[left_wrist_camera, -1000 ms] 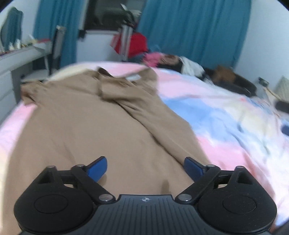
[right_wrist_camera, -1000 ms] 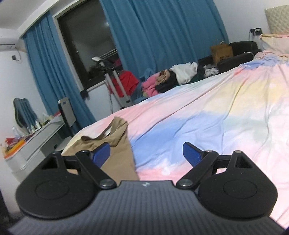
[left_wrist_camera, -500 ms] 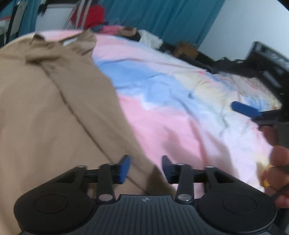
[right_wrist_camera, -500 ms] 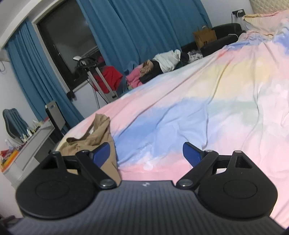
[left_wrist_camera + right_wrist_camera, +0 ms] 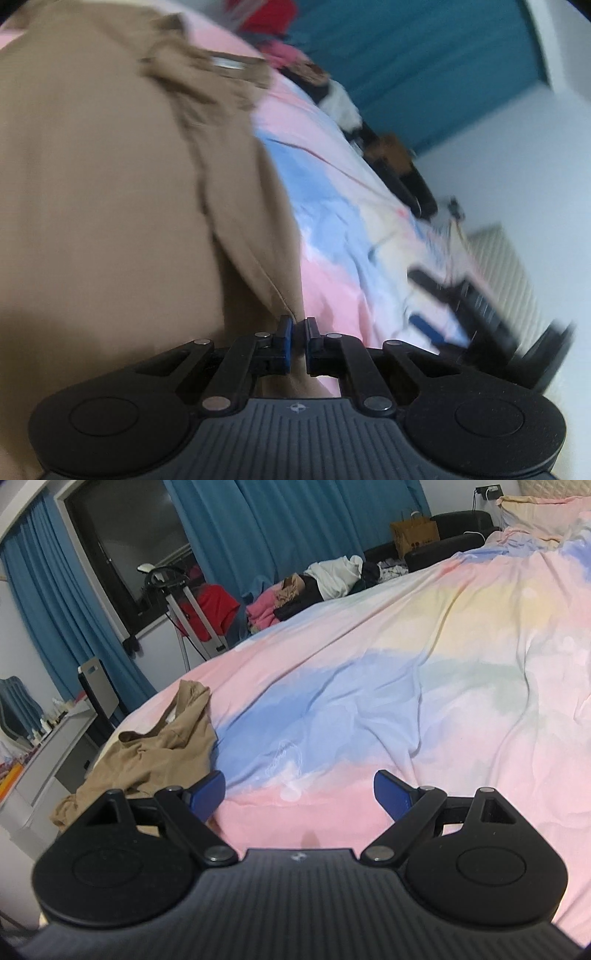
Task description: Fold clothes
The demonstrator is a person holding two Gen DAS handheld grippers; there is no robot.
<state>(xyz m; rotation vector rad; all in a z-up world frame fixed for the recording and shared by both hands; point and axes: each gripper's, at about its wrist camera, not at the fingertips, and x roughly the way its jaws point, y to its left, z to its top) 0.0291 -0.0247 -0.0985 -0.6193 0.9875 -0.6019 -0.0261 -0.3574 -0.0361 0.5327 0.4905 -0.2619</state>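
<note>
Tongs in your left hand (image 5: 298, 332) are pinching shut on the tan garment (image 5: 110, 192): the blue pads are standing almost together, with the near right edge of the cloth caught between them, and they have just been closing. That garment is spreading away from the pads up and to the left, filling most of the left wrist view, its side seam running from the pads toward the collar at the top. This view is blurred and tilted, so finer folds are hard to read. To the right of the pinched edge, the pastel duvet (image 5: 343, 236) in pink, blue and yellow is lying bare.

Your right gripper (image 5: 299, 790) is hanging wide open with nothing between its blue pads, pointing over the duvet. From there the tan garment is lying to the left, bunched and rumpled just beyond the left pad, near the bed's edge; whether the pad is touching it is unclear. Farther off, a heap of clothes (image 5: 321, 583) is sitting at the far side of the bed, a brown paper bag (image 5: 413, 535) is standing by teal curtains (image 5: 277, 528), and a white desk (image 5: 48, 746) is standing at the left.
</note>
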